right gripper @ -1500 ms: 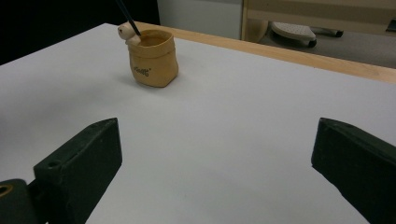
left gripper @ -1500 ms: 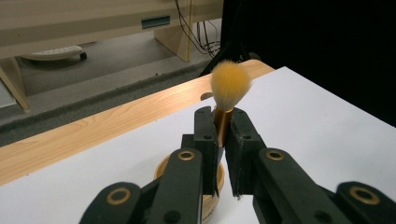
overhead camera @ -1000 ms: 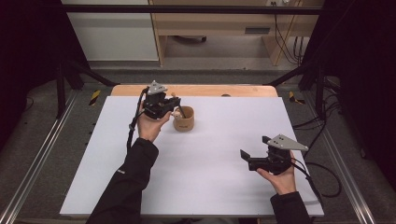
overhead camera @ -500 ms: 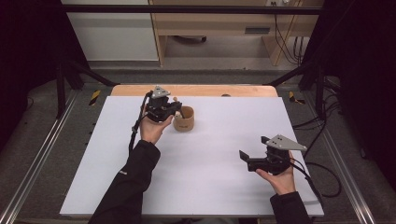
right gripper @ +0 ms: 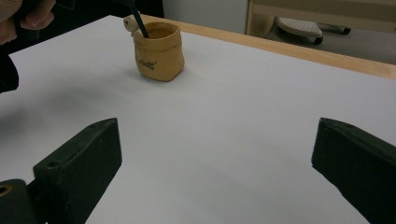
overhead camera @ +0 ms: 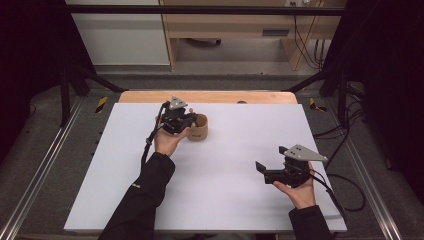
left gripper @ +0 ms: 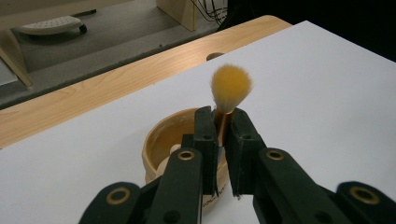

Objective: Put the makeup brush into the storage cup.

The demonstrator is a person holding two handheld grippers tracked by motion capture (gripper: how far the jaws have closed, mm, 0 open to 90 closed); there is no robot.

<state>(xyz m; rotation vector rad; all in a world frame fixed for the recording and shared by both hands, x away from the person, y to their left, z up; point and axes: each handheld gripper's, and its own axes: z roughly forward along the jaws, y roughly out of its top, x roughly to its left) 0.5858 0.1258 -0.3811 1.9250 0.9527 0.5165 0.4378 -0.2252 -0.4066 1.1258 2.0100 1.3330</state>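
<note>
Left gripper (left gripper: 220,140): jaws clamped on the thin handle of a small brush with an orange-yellow bristle tuft (left gripper: 230,87), tuft up
Brush: handle reaching down into the tan sack-shaped ceramic pot (overhead camera: 198,128)
Pot: upright on the white table top (overhead camera: 240,200), near its far edge
Right gripper (overhead camera: 262,170): jaws spread wide, nothing between them, well apart from the pot toward the near right

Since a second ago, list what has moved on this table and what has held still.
The left gripper, shut on the brush, has sunk a little toward the tan pot, with the brush's bristles pointing up and its handle end at the pot's mouth. The grip is unchanged. The pot stands where it did on the white table, and the right gripper rests open in the same spot.
</note>
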